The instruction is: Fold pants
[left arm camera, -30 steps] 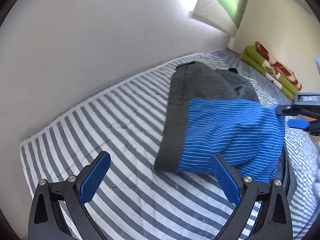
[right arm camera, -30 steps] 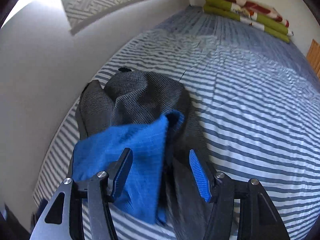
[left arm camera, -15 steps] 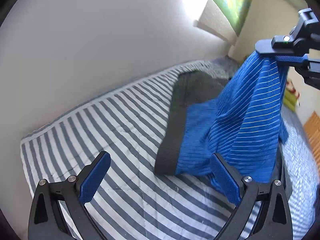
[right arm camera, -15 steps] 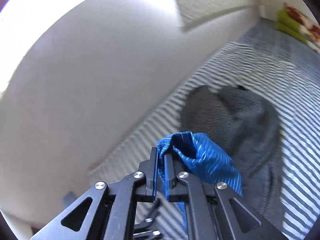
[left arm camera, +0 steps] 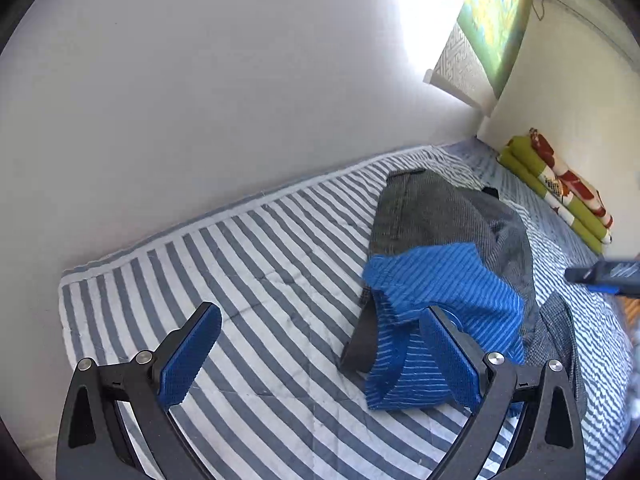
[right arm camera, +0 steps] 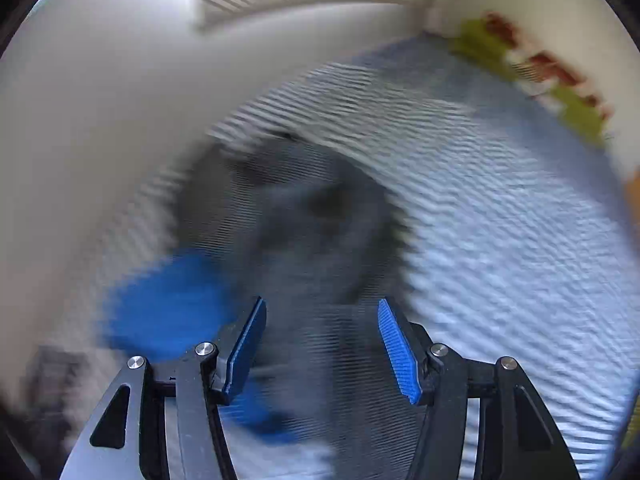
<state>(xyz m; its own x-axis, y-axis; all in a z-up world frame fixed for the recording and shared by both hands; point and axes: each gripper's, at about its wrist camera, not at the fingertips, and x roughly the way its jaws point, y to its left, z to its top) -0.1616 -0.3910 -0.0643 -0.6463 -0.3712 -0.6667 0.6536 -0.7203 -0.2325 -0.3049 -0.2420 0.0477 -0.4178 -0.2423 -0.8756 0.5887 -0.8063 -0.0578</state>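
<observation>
Blue striped pants (left arm camera: 436,292) lie crumpled on top of a grey garment (left arm camera: 432,208) on the striped bed. My left gripper (left arm camera: 320,356) is open just above the mattress, its right finger beside the blue cloth's near edge, nothing between the pads. The right gripper (left arm camera: 604,276) shows at the far right edge of the left wrist view, off the cloth. In the blurred right wrist view my right gripper (right arm camera: 320,344) is open and empty over the grey garment (right arm camera: 316,216), with the blue pants (right arm camera: 168,304) to its left.
The striped mattress (left arm camera: 248,264) meets a white wall on the left. Folded green and red blankets (left arm camera: 560,192) lie against the far wall. A curtain and bright window are at the upper right.
The right gripper, which was shut on the blue pants and lifting them high, has opened and let go. The blue cloth has dropped into a crumpled heap. The right view is now blurred by motion.
</observation>
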